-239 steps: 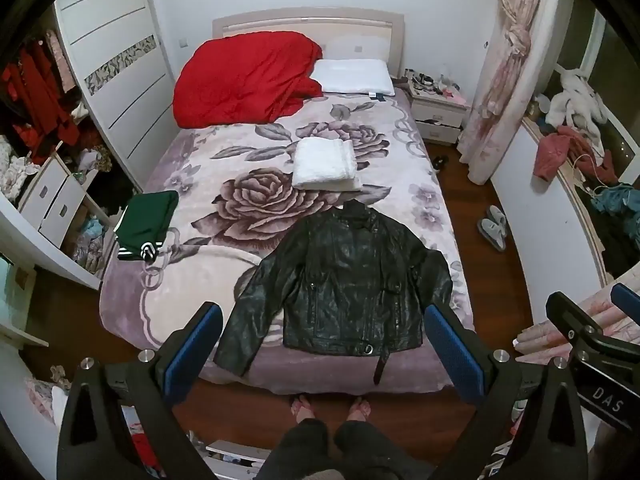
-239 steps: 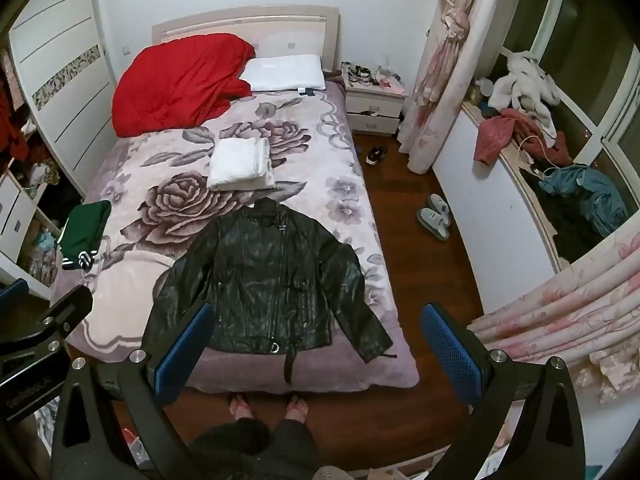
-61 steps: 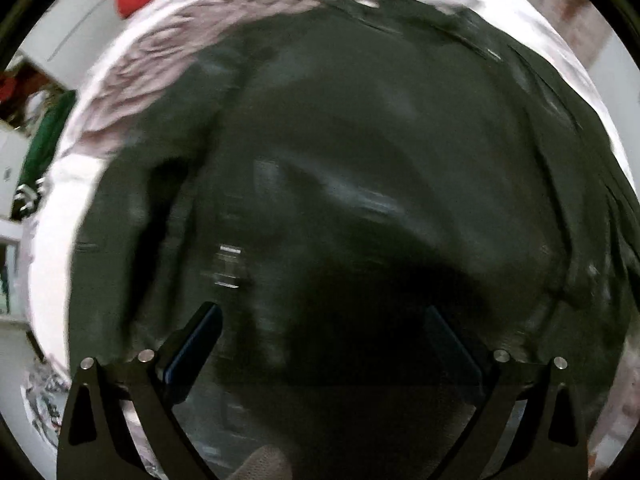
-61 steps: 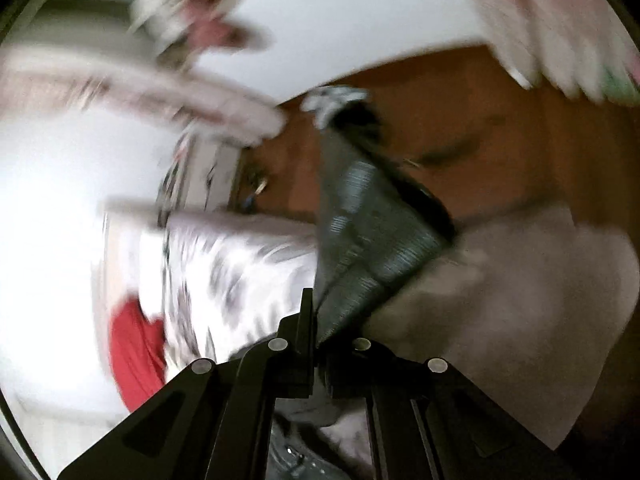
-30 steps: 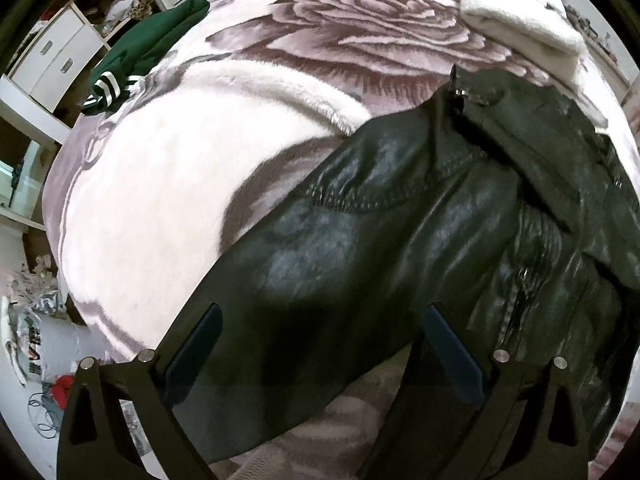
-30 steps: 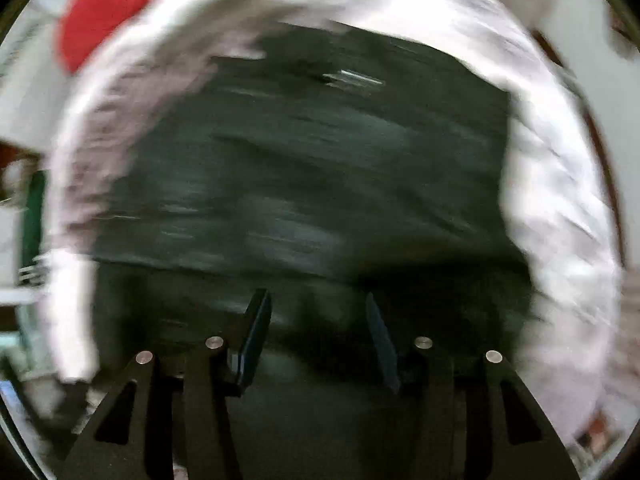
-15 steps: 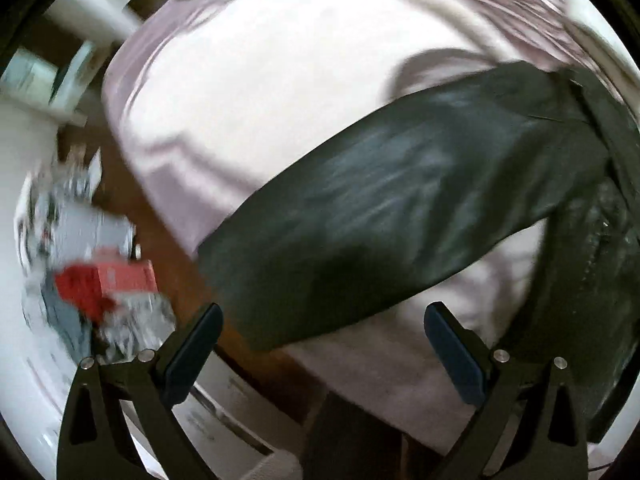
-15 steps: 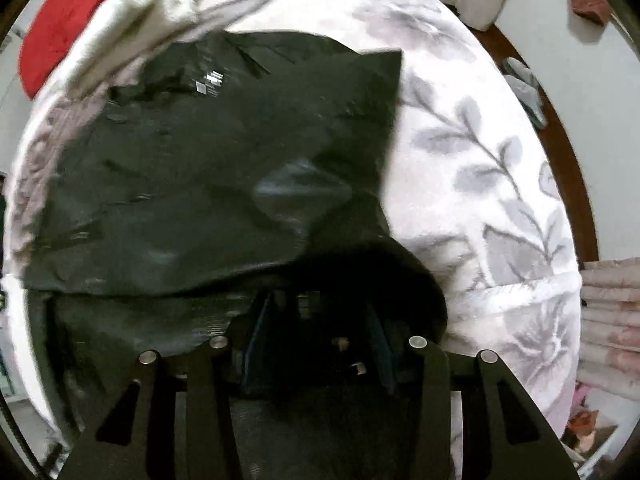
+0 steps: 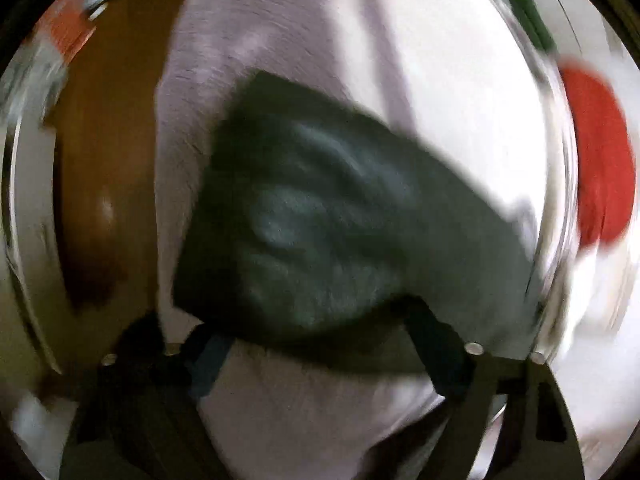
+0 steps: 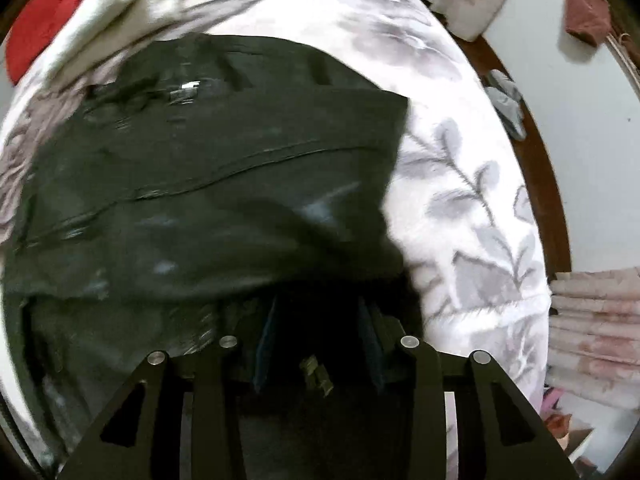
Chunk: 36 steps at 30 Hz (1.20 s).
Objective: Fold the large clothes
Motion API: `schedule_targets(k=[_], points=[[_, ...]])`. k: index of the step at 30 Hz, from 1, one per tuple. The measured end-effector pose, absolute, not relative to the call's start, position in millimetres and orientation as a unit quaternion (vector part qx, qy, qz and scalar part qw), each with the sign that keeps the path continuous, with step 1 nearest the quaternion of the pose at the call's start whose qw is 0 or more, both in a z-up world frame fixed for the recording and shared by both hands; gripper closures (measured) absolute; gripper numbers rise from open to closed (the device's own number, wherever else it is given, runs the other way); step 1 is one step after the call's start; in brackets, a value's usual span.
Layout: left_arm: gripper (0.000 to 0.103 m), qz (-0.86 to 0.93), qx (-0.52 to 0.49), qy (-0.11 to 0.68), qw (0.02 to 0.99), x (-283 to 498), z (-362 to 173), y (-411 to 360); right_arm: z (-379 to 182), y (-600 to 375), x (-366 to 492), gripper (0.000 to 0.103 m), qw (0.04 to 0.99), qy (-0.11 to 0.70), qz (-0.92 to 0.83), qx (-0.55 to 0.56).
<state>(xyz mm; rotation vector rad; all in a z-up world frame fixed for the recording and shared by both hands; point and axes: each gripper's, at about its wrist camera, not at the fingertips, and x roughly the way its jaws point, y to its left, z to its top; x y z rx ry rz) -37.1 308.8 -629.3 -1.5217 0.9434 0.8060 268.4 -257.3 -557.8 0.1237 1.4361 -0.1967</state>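
Observation:
A black leather jacket lies on the floral blanket of the bed, its right sleeve folded across the body. My right gripper is partly open, its fingers low over the jacket's lower right part, with dark leather between and under them. In the blurred left wrist view the jacket's left sleeve lies on the pale blanket, its cuff end toward the bed edge. My left gripper is wide open, with the sleeve lying between its fingers.
The wooden floor borders the bed at the left. A red duvet lies at the head of the bed and also shows in the right wrist view. Slippers lie on the floor, with pink curtains at the right.
My left gripper has swung round and dropped close over the left sleeve, which now fills the gap between its fingers. My right gripper stays low on the jacket, barely moved.

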Motion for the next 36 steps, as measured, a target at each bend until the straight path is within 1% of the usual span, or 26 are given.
schedule_targets(k=[1,3,4,5,6,8,11,12,15,16,17,19,20,21,23,25,27,28,29,30,32,34,36], points=[[0.040,0.363,-0.654,0.371,0.551,-44.2,-626.9,315.3,-552.5,-250.0,260.9,0.062,0.748,0.656,-0.078,0.066],[0.086,0.390,-0.637,0.346,0.568,-47.7,-611.1,322.6,-542.1,-241.7,257.2,0.062,0.747,0.658,-0.061,0.075],[0.087,0.397,-0.616,0.343,0.587,-43.9,-597.0,328.5,-538.1,-229.7,252.5,0.062,0.747,0.659,-0.048,0.076],[0.090,0.400,-0.603,0.336,0.603,-42.8,-587.8,332.0,-534.6,-215.6,249.4,0.062,0.748,0.659,-0.032,0.072],[0.092,0.404,-0.585,0.323,0.624,-37.3,-573.2,338.9,-524.1,-212.2,256.9,0.062,0.748,0.660,-0.018,0.064],[0.093,0.397,-0.570,0.313,0.648,-26.3,-559.4,353.9,-521.4,-186.3,250.5,0.062,0.753,0.656,0.005,0.043],[0.093,0.383,-0.559,0.303,0.670,-17.5,-557.9,376.9,-517.2,-146.5,257.9,0.062,0.756,0.652,0.039,0.032],[0.093,0.379,-0.562,0.302,0.670,-16.9,-563.2,386.9,-514.8,-140.6,258.5,0.062,0.756,0.652,0.046,0.033],[0.093,0.358,-0.578,0.334,0.653,-5.2,-601.5,410.1,-516.4,-110.8,260.0,0.061,0.752,0.655,0.062,0.040],[0.091,0.342,-0.591,0.346,0.643,-4.3,-613.8,411.2,-519.0,-100.7,260.7,0.060,0.750,0.658,0.061,0.039],[0.086,0.334,-0.600,0.348,0.638,-7.3,-620.4,410.9,-522.7,-91.1,262.1,0.057,0.745,0.664,0.055,0.034],[0.079,0.316,-0.612,0.334,0.643,-12.6,-622.0,408.9,-531.5,-84.7,270.4,0.039,0.740,0.670,0.048,0.034],[0.066,0.303,-0.620,0.329,0.645,-13.3,-623.4,408.7,-534.9,-80.6,273.4,0.036,0.739,0.671,0.046,0.038],[0.052,0.290,-0.631,0.319,0.645,-13.0,-625.2,407.7,-536.3,-80.1,273.3,0.034,0.739,0.671,0.045,0.041],[0.042,0.286,-0.637,0.304,0.649,-7.0,-624.9,406.3,-541.1,-72.8,277.4,0.031,0.738,0.672,0.040,0.049],[0.042,0.302,-0.619,0.318,0.652,10.6,-623.1,407.7,-545.0,-67.1,282.5,0.029,0.737,0.673,0.038,0.051],[0.045,0.326,-0.598,0.322,0.657,22.9,-615.5,407.7,-544.1,-62.5,285.1,0.029,0.738,0.673,0.032,0.042],[0.054,0.341,-0.577,0.327,0.666,29.3,-607.1,405.9,-544.0,-59.2,286.9,0.029,0.739,0.672,0.029,0.037],[0.086,0.356,-0.551,0.337,0.675,34.6,-599.9,406.1,-542.1,-55.2,288.4,0.029,0.742,0.669,0.022,0.028],[0.090,0.360,-0.531,0.344,0.686,41.2,-593.6,407.0,-540.8,-51.2,291.3,0.029,0.745,0.667,0.015,0.015],[0.093,0.367,-0.475,0.363,0.713,57.3,-574.7,406.3,-537.3,-40.1,297.2,0.021,0.751,0.660,-0.005,-0.025],[0.094,0.367,-0.416,0.369,0.746,74.9,-550.9,400.7,-532.9,-31.3,302.5,0.020,0.759,0.647,-0.023,-0.066],[0.094,0.365,-0.364,0.378,0.769,91.0,-529.6,391.9,-529.5,-17.6,310.9,0.020,0.776,0.618,-0.036,-0.121]])
